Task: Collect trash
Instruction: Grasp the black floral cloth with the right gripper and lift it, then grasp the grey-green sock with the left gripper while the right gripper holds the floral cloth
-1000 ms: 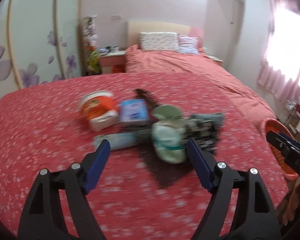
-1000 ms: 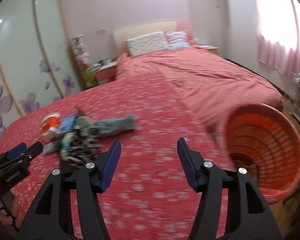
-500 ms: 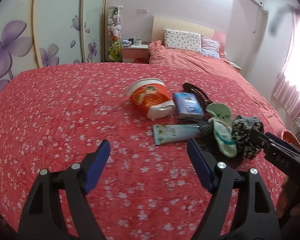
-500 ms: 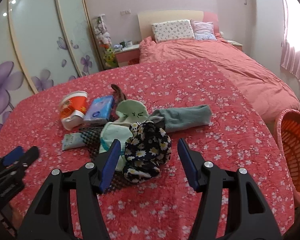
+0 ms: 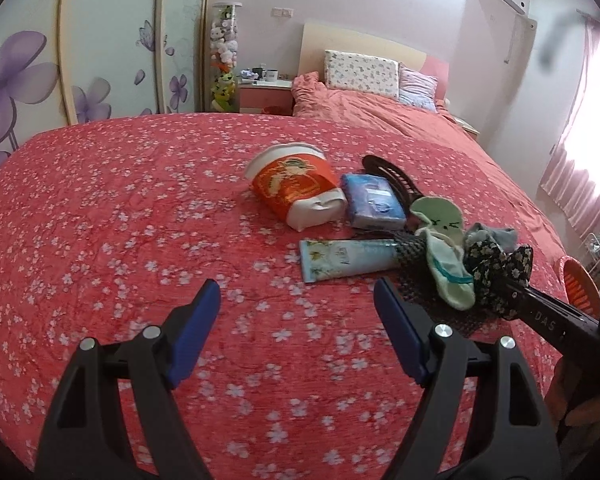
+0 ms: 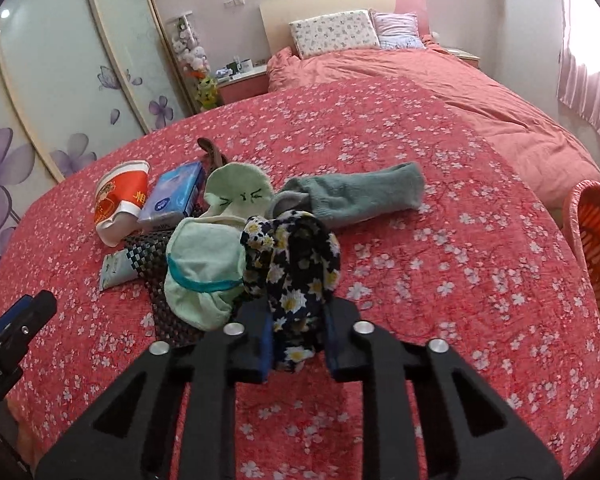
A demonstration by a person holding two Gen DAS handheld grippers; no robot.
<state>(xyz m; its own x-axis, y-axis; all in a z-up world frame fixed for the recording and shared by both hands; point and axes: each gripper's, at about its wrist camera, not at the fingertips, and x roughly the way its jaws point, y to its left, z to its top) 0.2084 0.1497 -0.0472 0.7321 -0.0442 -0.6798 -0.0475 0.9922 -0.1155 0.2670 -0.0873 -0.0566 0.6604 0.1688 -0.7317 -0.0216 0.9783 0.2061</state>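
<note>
Now the right gripper (image 6: 296, 332) has its jaws closing on the floral cloth (image 6: 296, 268), where half a second ago they stood wide apart just short of it. In the right wrist view the blue pads flank the cloth's near end and press into it, so I judge the grip made or very nearly so. The left gripper (image 5: 296, 320) has changed little: its jaws stay wide apart with nothing between them, poised over bare bedspread (image 5: 120, 220) just short of the tube (image 5: 347, 258).

Taking the cloth as the landmark: two pale green socks (image 6: 204, 272) lie touching it on its left, a grey-green sock (image 6: 359, 196) lies just beyond it, and a dark woven mat (image 6: 156, 264) pokes out from under the socks. Further left are the tube, a blue tissue pack (image 6: 176, 196) and a crushed orange cup (image 6: 120, 200) on its side. The orange basket (image 6: 595, 248) stands well to the right of the cloth, off the bed's edge.

For the task, this looks like the start of a carry: the cloth is gripped but not yet lifted, and the basket seems the likely destination. The cup, pack and tube still wait. One risk is the neighbouring green sock dragging along, since it lies against the cloth.
</note>
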